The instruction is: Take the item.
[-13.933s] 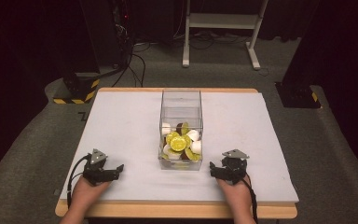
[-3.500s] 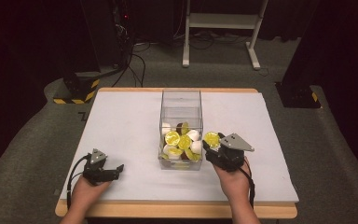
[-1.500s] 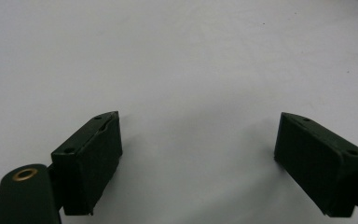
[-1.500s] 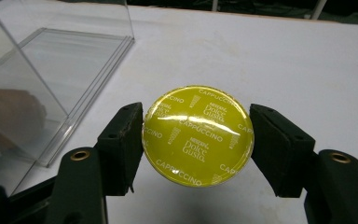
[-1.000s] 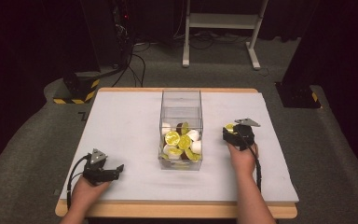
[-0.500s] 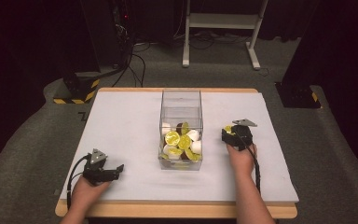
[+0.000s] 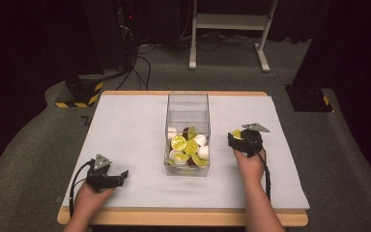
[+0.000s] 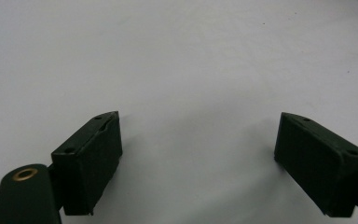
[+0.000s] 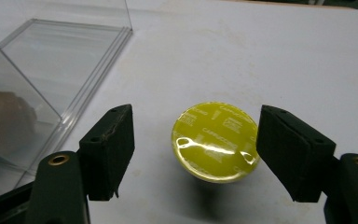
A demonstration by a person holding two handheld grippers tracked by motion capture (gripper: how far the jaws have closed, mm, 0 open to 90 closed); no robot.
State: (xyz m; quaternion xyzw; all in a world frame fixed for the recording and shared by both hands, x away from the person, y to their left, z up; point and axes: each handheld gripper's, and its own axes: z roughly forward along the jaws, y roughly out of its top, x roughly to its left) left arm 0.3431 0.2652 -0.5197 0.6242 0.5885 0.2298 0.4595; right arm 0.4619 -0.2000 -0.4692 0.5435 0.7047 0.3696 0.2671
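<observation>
Now the right gripper (image 9: 193,154) stands parted around a yellow pod (image 9: 215,141) on the table (image 7: 125,125), right of the box (image 7: 187,104); one jaw may nudge it on withdrawal. Near the table's front-left corner, the left gripper (image 8: 196,158) is released, holding nothing.

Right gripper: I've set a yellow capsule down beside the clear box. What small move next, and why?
Probably lift the right gripper straight up and clear. Its jaws stand open on either side of the yellow capsule, which seems to rest foil-up on the white table beside the clear box, so sideways motion might knock it.
</observation>
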